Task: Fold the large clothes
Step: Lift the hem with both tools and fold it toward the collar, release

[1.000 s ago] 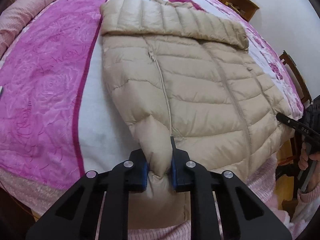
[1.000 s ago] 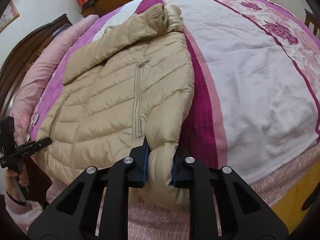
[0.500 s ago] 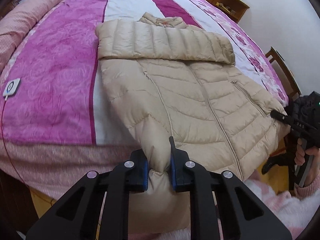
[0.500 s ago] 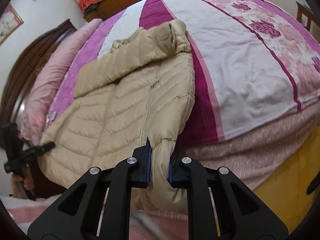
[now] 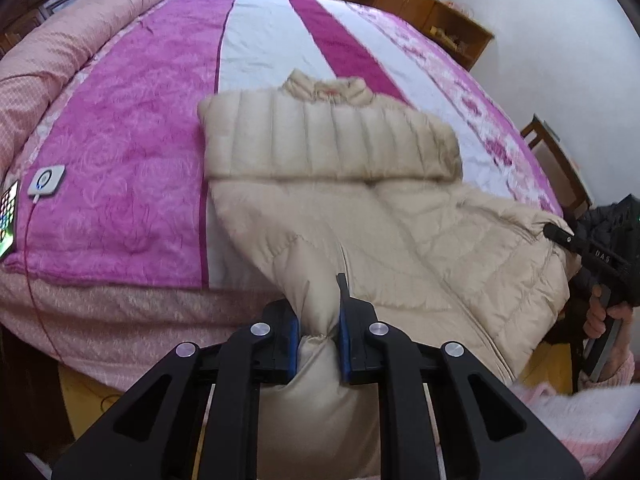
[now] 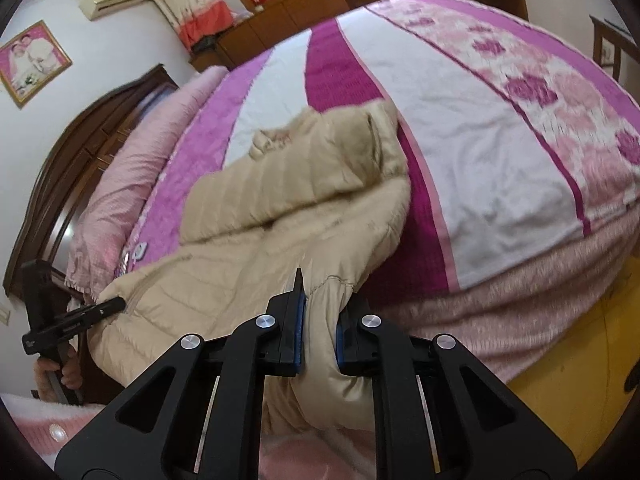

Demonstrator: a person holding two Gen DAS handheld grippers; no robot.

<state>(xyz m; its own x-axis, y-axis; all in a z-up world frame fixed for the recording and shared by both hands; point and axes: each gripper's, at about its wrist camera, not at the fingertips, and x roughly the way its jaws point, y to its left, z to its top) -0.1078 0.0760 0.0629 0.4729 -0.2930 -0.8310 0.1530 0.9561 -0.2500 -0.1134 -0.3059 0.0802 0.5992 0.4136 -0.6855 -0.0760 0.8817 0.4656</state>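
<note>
A beige puffer jacket (image 5: 360, 216) lies front up on the bed, collar (image 5: 324, 86) at the far end and one sleeve (image 5: 328, 140) folded across the chest. Its lower part is lifted off the bed's near edge. My left gripper (image 5: 319, 320) is shut on the hem's left corner, with padding bunched between the blue pads. In the right wrist view the jacket (image 6: 280, 240) sags between both tools, and my right gripper (image 6: 320, 320) is shut on the hem's right corner. Each tool shows in the other's view: the right gripper (image 5: 560, 236) and the left gripper (image 6: 112, 304), both at the hem.
The bed's pink, white and magenta quilt (image 5: 120, 152) stretches beyond the jacket. A phone (image 5: 8, 216) and a white charging pad (image 5: 46, 180) lie at its left edge. A dark headboard (image 6: 60, 160), wooden cabinets (image 5: 440, 12), a chair (image 5: 560, 152) and yellow floor (image 6: 580, 360) surround it.
Both grippers have risen and drawn back from the bed with the hem held. The jacket's lower part has lifted and stretched, and the bed looks farther away.
</note>
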